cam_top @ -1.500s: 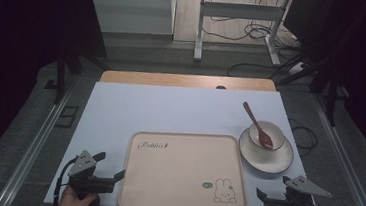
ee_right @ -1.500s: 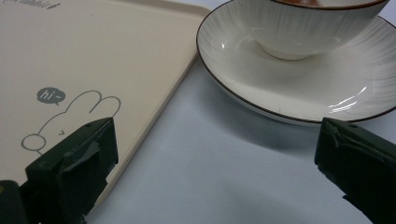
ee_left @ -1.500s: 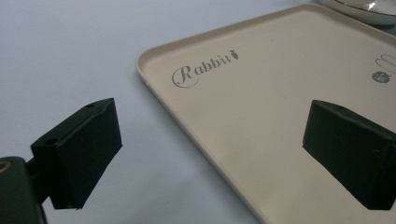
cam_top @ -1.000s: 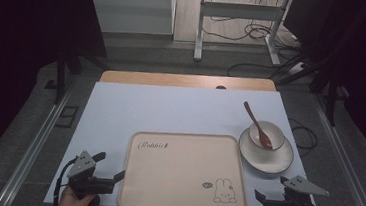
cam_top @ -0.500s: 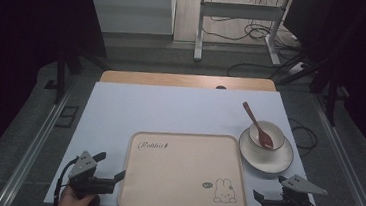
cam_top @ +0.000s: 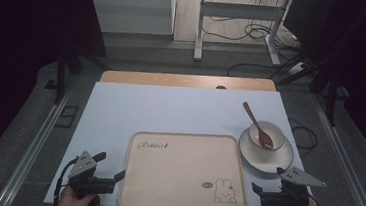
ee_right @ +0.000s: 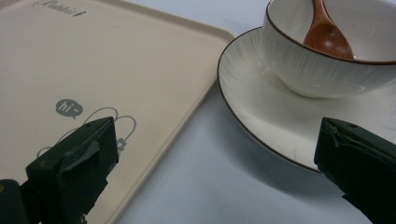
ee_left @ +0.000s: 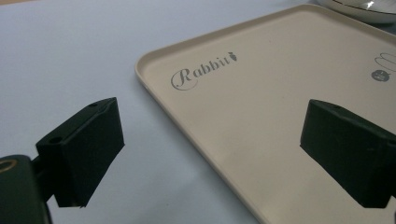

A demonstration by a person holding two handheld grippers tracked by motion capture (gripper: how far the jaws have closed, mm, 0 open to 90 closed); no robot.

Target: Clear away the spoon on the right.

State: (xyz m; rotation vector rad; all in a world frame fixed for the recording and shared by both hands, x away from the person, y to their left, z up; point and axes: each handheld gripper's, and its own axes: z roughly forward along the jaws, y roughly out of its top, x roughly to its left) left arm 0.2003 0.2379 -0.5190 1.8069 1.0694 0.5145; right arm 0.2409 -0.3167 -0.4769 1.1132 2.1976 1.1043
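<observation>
Here the beige tray (cam_top: 185, 171) lies flat at the near middle of the white table (cam_top: 170, 109), between the two grippers. The left gripper (cam_top: 113, 178) sits just beside the tray's left edge, its jaws spread wide and holding nothing; in the left gripper view that edge (ee_left: 187, 126) runs between them. The right gripper (cam_top: 258, 192) rests near the tray's right corner, jaws likewise wide apart and empty, straddling the gap between the tray and the saucer (ee_right: 261, 116). On the saucer stands a white bowl (cam_top: 267, 134) with a brown spoon (cam_top: 257, 123) leaning in it, just beside the tray's far right corner.
</observation>
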